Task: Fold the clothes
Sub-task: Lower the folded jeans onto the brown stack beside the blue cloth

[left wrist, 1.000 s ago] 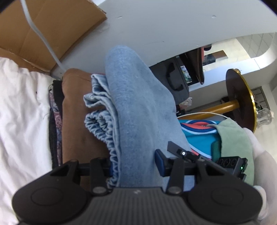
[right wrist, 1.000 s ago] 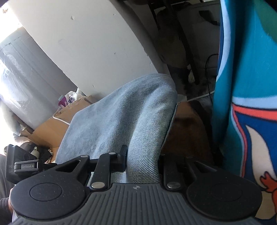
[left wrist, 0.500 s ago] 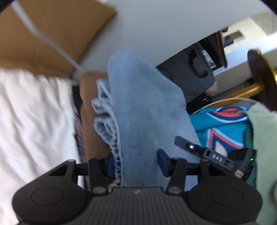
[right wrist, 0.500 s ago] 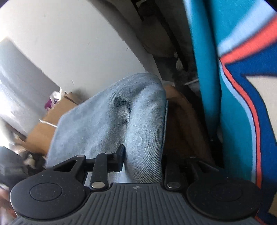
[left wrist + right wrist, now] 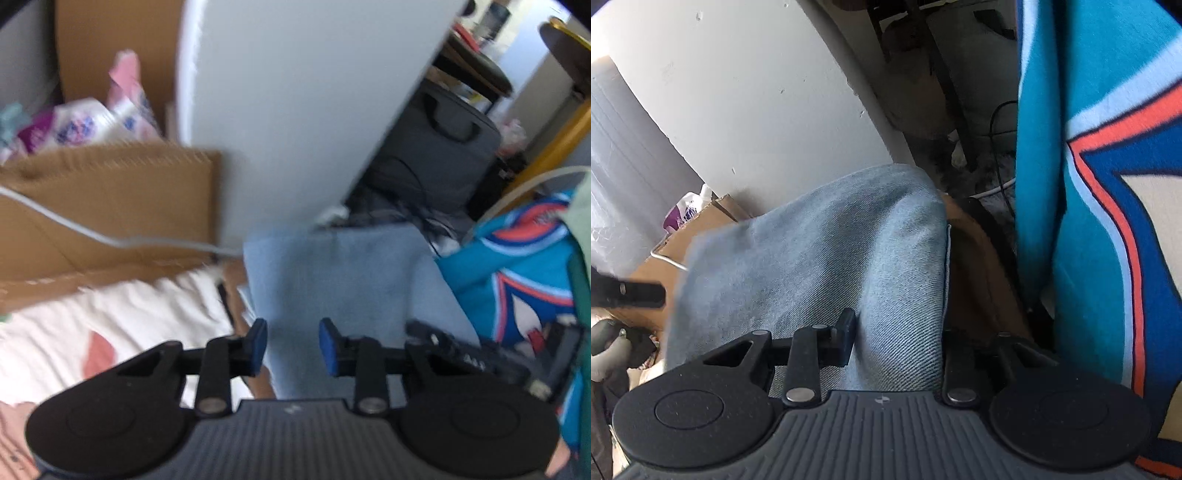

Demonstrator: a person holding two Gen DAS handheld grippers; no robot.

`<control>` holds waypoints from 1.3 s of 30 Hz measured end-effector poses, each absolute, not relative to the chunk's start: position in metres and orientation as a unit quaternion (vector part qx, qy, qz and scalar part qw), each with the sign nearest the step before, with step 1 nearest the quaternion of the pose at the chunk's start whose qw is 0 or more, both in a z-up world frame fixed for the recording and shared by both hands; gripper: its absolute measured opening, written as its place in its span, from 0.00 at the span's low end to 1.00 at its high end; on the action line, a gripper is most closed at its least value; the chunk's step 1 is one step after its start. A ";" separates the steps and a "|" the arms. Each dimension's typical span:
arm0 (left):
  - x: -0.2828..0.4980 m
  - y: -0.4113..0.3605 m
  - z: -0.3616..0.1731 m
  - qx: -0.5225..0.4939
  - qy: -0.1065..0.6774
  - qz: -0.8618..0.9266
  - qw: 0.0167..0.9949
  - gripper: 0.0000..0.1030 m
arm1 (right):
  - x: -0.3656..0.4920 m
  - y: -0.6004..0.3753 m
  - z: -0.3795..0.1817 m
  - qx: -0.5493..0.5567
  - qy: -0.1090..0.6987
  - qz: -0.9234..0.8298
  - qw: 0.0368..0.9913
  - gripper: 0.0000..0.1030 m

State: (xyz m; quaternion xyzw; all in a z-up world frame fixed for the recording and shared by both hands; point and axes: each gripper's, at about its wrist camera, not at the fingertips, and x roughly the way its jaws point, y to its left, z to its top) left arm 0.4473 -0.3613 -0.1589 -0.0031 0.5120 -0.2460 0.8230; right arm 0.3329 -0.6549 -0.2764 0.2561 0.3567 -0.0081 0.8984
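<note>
I am watching the left tool (image 5: 293,345) letting go: a second ago its blue pads were pinched on the folded denim garment (image 5: 354,291), and now they are standing apart with open air on either side of the cloth beyond them. The left view has also swung upward and is blurring, so I am reading this as the left hand pulling back from the fold.

The right tool (image 5: 895,341) is still clamped on the same denim garment (image 5: 820,254); the cloth is filling the gap between its jaws, though the right finger is hidden under the fabric. The garment is lying folded over on top of a brown piece of clothing (image 5: 979,273), which is showing just beside its seam edge. A teal patterned garment (image 5: 1108,184) is hanging close on the right, and a white sheet (image 5: 122,317) is spreading out to the left of the stack, in front of a cardboard box (image 5: 110,206).

In my judgement the denim is being set on the pile of finished items: one side is released, and the right side is the remaining hold to drop before I am moving on to another piece.
</note>
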 end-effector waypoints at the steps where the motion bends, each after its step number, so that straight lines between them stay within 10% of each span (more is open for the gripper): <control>1: 0.450 -0.361 -0.158 -0.007 0.513 -0.246 0.822 0.31 | 0.332 -0.654 -0.276 0.254 0.356 -0.008 0.899 0.32; 32: 0.470 -0.406 -0.232 0.052 0.569 -0.250 0.782 0.29 | 0.273 -0.617 -0.212 0.155 0.274 -0.016 0.949 0.49; 39: 0.471 -0.404 -0.238 0.052 0.565 -0.250 0.785 0.30 | 0.260 -0.616 -0.257 0.150 0.320 -0.041 0.934 0.25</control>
